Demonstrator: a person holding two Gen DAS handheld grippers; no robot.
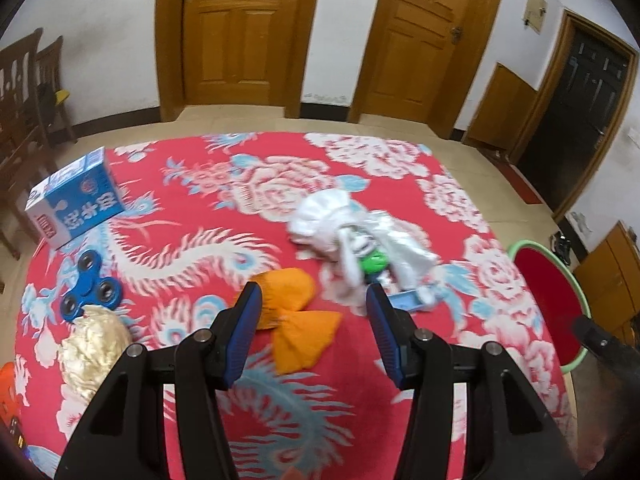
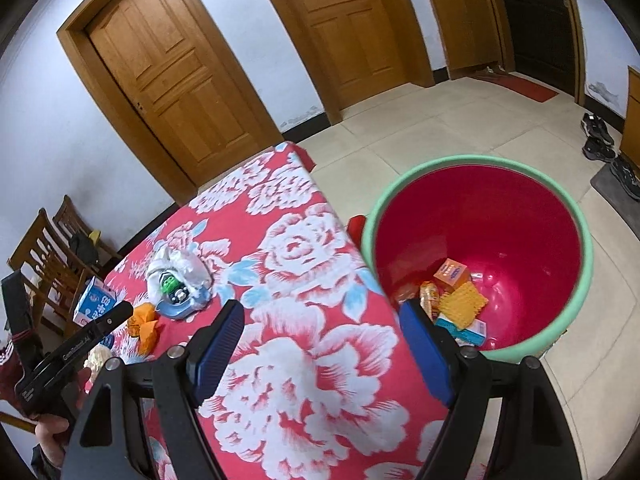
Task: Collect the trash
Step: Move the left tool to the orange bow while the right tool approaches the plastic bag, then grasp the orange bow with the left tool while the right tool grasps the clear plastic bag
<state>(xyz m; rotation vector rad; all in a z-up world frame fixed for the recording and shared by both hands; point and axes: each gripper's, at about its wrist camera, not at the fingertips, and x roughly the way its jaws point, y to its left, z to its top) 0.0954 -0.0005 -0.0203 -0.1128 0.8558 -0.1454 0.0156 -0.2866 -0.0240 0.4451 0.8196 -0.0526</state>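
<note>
Red bin [image 2: 516, 216] holds packets [image 2: 460, 300] (maybe wrappers).

The counter [image 1: 280, 152] is spread with a red cloth printed with white flowers. A blue and white carton [image 1: 76, 200] stands by its far left corner, a blue fidget spinner [image 1: 90, 284] nearer. A crumpled gold wrapper [image 1: 92, 350] lies at the left edge. Orange paper [image 1: 298, 320] lies mid-counter, beside a white plastic bag [image 1: 352, 232] holding something green. A red bin [image 2: 480, 240] with a green rim stands on the tiled floor [image 2: 400, 132] off the right edge.
</note>
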